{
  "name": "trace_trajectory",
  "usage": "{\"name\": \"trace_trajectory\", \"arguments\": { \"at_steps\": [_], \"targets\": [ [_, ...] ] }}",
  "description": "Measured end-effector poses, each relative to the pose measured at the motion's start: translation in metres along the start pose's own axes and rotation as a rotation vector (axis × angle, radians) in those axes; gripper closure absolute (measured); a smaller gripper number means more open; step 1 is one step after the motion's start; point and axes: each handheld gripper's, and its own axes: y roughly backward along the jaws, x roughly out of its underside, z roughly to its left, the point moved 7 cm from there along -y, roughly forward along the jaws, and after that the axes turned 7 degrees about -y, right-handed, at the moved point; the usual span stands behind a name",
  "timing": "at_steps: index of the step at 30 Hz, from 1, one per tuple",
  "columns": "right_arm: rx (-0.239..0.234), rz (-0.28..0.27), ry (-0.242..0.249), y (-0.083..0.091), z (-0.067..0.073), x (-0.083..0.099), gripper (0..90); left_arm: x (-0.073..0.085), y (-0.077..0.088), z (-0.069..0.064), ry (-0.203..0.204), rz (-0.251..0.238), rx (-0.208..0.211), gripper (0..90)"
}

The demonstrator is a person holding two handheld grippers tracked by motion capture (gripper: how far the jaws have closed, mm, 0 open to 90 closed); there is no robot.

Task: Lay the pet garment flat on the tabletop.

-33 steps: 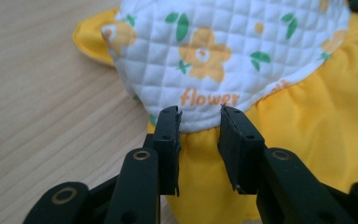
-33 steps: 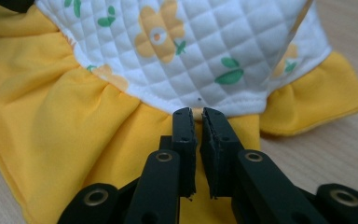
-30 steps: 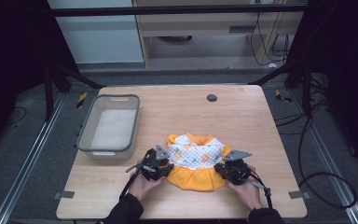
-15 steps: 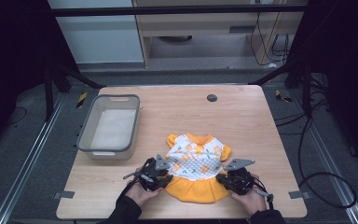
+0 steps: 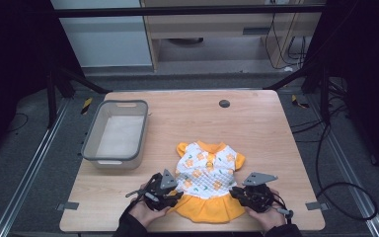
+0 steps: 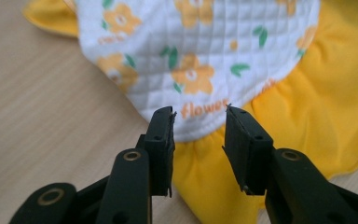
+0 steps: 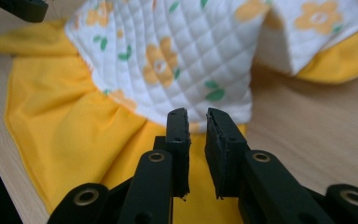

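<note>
A small dress (image 5: 207, 182) lies flat near the front edge of the bench (image 5: 256, 123), collar away from the person, its white quilted flower-print top above a yellow skirt. The left tongs (image 5: 173, 193) sit at the dress's left side by the waist; in the left gripper view the jaws stand spread with a clear gap, pointing at the hem of the white top, pinching nothing. The right tongs (image 5: 236, 190) sit at the right side of the waist; in the right gripper view the jaws are slightly parted, holding nothing, over the yellow skirt. A grey bin (image 5: 91, 143) stands on the bench's left part, well apart from the dress.
</note>
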Motion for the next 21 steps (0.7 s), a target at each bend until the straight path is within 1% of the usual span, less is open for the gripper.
{"name": "trace_trajectory", "arguments": {
  "at_steps": [1, 2, 3, 4, 5, 7, 8, 9, 12, 15, 17, 18, 19, 20, 21],
  "targets": [
    [0.003, -0.026, -0.002, 0.003, -0.001, -0.003, 78.6, -0.005, 0.006, 0.004, 0.004, -0.028, -0.01, 60.4],
    [0.008, -0.058, -0.008, 0.008, -0.003, -0.008, 78.4, -0.008, 0.011, 0.009, 0.009, -0.049, -0.029, 59.4],
    [0.013, -0.086, -0.01, 0.011, -0.005, -0.011, 78.2, -0.011, 0.014, 0.012, 0.019, -0.066, -0.037, 58.3],
    [0.018, -0.101, -0.019, 0.013, -0.006, -0.013, 77.5, -0.014, 0.018, 0.019, 0.034, -0.086, -0.048, 57.2],
    [0.03, -0.128, -0.031, 0.017, -0.009, -0.017, 76.6, -0.017, 0.02, 0.023, 0.043, -0.099, -0.06, 56.5],
    [0.042, -0.159, -0.042, 0.02, -0.014, -0.022, 74.7, -0.022, 0.024, 0.036, 0.06, -0.127, -0.092, 54.6],
    [0.053, -0.18, -0.044, 0.021, -0.017, -0.026, 73.6, -0.024, 0.024, 0.04, 0.07, -0.14, -0.096, 53.5],
    [0.06, -0.188, -0.051, 0.021, -0.02, -0.028, 72.8, -0.027, 0.024, 0.048, 0.089, -0.155, -0.109, 52.4],
    [0.086, -0.217, -0.072, 0.02, -0.033, -0.038, 71.0, -0.032, 0.02, 0.063, 0.124, -0.162, -0.148, 50.2],
    [0.112, -0.227, -0.095, 0.017, -0.044, -0.044, 69.2, -0.039, 0.014, 0.076, 0.135, -0.174, -0.181, 49.6],
    [0.122, -0.223, -0.12, 0.013, -0.052, -0.047, 68.6, -0.046, 0.007, 0.087, 0.15, -0.189, -0.204, 49.5],
    [0.129, -0.223, -0.13, 0.009, -0.056, -0.049, 68.0, -0.048, 0.004, 0.091, 0.16, -0.196, -0.206, 49.3],
    [0.133, -0.217, -0.14, 0.007, -0.059, -0.05, 66.9, -0.051, 0.0, 0.095, 0.171, -0.193, -0.21, 48.9],
    [0.138, -0.216, -0.141, 0.004, -0.062, -0.053, 65.4, -0.054, -0.007, 0.101, 0.17, -0.19, -0.219, 48.8],
    [0.153, -0.212, -0.144, -0.001, -0.066, -0.056, 64.0, -0.056, -0.012, 0.104, 0.17, -0.184, -0.223, 47.9]
  ]
}}
